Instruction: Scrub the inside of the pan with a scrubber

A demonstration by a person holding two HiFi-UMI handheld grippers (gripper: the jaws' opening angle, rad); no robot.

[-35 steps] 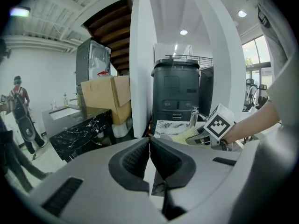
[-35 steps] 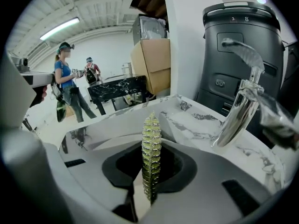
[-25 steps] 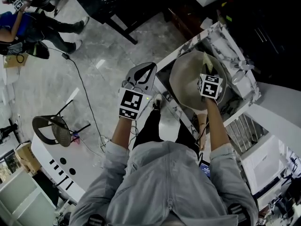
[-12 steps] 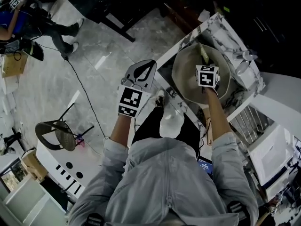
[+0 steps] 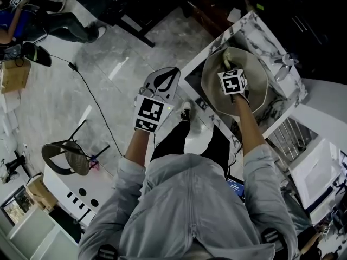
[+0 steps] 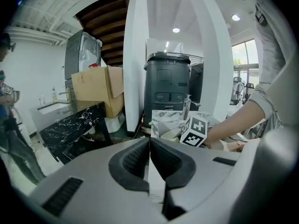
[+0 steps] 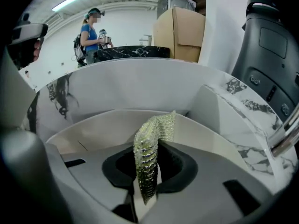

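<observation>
A round beige pan (image 5: 255,85) sits in the marble-patterned sink (image 5: 271,39) at the upper right of the head view. My right gripper (image 5: 227,70) is inside the pan, shut on a yellow-green mesh scrubber (image 7: 150,146). The scrubber's free end stands up against the pan's cream wall (image 7: 93,129). My left gripper (image 5: 168,75) hangs over the floor left of the counter, away from the pan. Its jaws (image 6: 149,146) are shut with nothing between them.
A faucet (image 7: 286,133) rises at the sink's right. A slatted rack (image 5: 286,138) lies right of the sink. On the floor are a chair (image 5: 66,155) and a cable (image 5: 93,97). A black bin (image 6: 168,87), a cardboard box (image 6: 96,90) and a person (image 7: 91,36) stand beyond.
My right gripper has slid the scrubber from the pan's right side toward its middle and far wall. The left gripper has stayed almost still.
</observation>
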